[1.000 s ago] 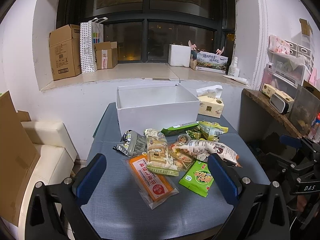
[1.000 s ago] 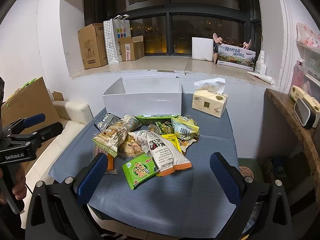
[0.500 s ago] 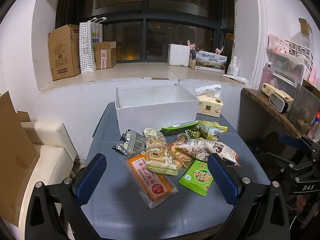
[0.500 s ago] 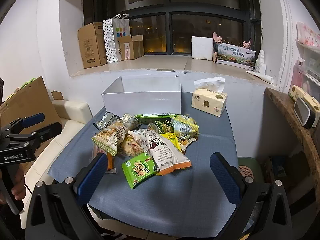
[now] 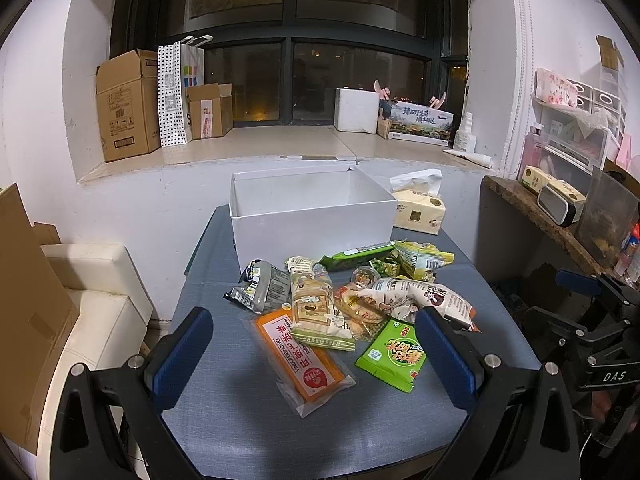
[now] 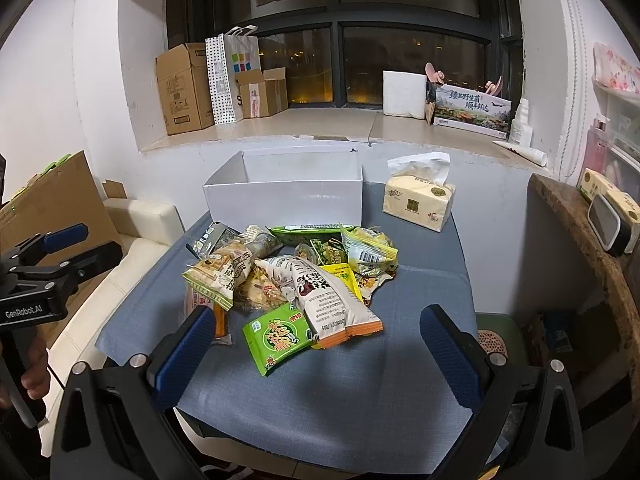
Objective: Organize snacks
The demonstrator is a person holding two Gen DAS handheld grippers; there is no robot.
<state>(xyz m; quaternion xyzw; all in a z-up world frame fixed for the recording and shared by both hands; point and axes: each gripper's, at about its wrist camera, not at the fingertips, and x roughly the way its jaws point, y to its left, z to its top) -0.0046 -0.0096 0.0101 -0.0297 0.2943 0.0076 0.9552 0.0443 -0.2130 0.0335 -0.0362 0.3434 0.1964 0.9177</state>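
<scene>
At the centre of both views lies the snack pile (image 5: 352, 300), heaped on the blue-grey table (image 5: 248, 412) just in front of the white box (image 5: 312, 216), whose visible interior looks empty. Nothing seems sorted yet; every packet is left to move. Across the bottom of each frame, the left gripper (image 5: 312, 356) and right gripper (image 6: 316, 354) hover spread wide, holding nothing.

A dark window (image 5: 296, 76) stands straight ahead above a deep sill (image 5: 264, 146) bearing cardboard boxes (image 5: 124, 104). White walls (image 6: 100, 80) flank it, a cream sofa (image 5: 92, 304) sits left, and a wooden shelf (image 6: 580, 232) sits right.
</scene>
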